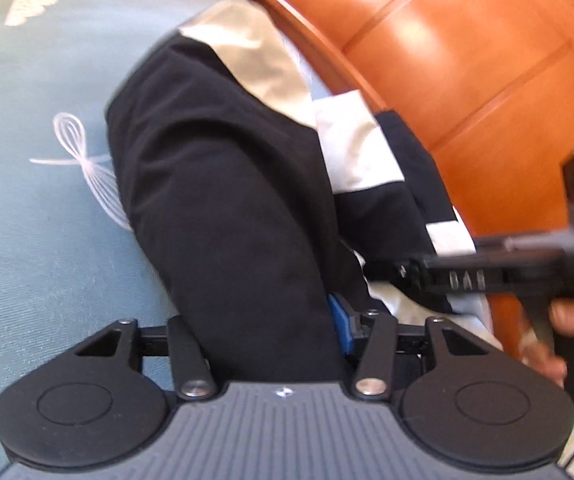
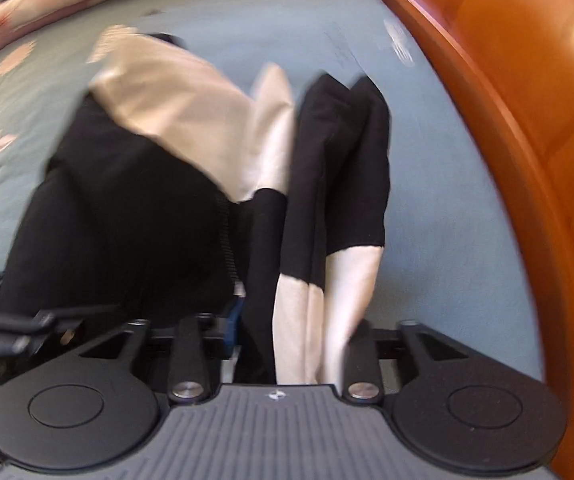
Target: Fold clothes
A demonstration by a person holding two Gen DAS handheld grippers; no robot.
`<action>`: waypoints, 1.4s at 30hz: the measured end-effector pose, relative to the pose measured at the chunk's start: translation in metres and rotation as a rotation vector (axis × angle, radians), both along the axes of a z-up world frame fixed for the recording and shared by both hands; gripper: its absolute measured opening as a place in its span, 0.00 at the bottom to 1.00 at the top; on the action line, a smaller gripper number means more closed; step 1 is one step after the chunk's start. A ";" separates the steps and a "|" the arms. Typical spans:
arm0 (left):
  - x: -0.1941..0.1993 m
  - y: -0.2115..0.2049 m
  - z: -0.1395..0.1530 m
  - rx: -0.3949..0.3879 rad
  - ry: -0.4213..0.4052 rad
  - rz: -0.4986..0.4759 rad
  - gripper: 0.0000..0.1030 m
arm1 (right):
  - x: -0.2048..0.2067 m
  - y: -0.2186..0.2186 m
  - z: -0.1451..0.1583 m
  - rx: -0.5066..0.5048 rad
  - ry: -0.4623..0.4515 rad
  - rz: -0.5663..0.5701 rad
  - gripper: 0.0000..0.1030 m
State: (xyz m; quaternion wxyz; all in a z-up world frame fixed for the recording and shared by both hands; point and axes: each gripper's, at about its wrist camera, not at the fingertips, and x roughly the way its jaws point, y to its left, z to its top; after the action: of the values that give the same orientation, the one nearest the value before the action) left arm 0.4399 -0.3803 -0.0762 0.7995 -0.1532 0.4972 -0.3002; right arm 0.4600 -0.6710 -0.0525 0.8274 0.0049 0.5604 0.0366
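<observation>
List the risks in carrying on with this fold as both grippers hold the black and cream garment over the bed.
1. The left gripper shows only black cloth between its fingers; a shallow pinch could slip.
2. The right gripper holds several bunched layers of the garment, so the fold may set creased.
3. The wooden bed frame runs close beside the hanging sleeve; cloth could drape against it rather than land on the blue bedsheet.

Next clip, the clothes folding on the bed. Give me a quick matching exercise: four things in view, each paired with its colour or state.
Things:
1. garment
2. bedsheet
3. bed frame
4. left gripper

Colour or state:
A. orange-brown wood
B. shut on cloth
C. black with cream panels
D. pale blue with white embroidery

Pairs: 1-C, 2-D, 3-A, 4-B
</observation>
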 end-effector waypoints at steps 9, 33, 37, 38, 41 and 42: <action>0.014 0.016 0.044 0.224 -0.246 -0.263 0.62 | -0.061 -0.076 0.046 -0.032 -0.115 -0.329 0.72; 0.097 -0.083 0.061 0.401 -0.439 -0.602 0.70 | -0.117 0.006 0.046 0.095 -0.151 -0.144 0.65; 0.055 -0.082 0.066 0.371 -0.430 -0.630 0.74 | -0.132 0.018 0.031 0.088 -0.115 -0.102 0.69; 0.050 -0.084 0.057 0.386 -0.413 -0.633 0.74 | -0.132 0.022 0.019 0.071 -0.086 -0.092 0.69; 0.037 -0.091 0.025 0.454 -0.396 -0.614 0.75 | -0.131 0.024 -0.003 0.068 -0.048 -0.106 0.70; 0.038 -0.092 0.023 0.449 -0.388 -0.588 0.76 | -0.130 0.021 -0.003 0.082 -0.041 -0.117 0.70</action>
State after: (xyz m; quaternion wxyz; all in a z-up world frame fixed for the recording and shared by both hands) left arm 0.4776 -0.4724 -0.0529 0.7720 0.2329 0.4130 -0.4233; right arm 0.3303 -0.6497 -0.0559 0.8384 0.0707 0.5403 0.0109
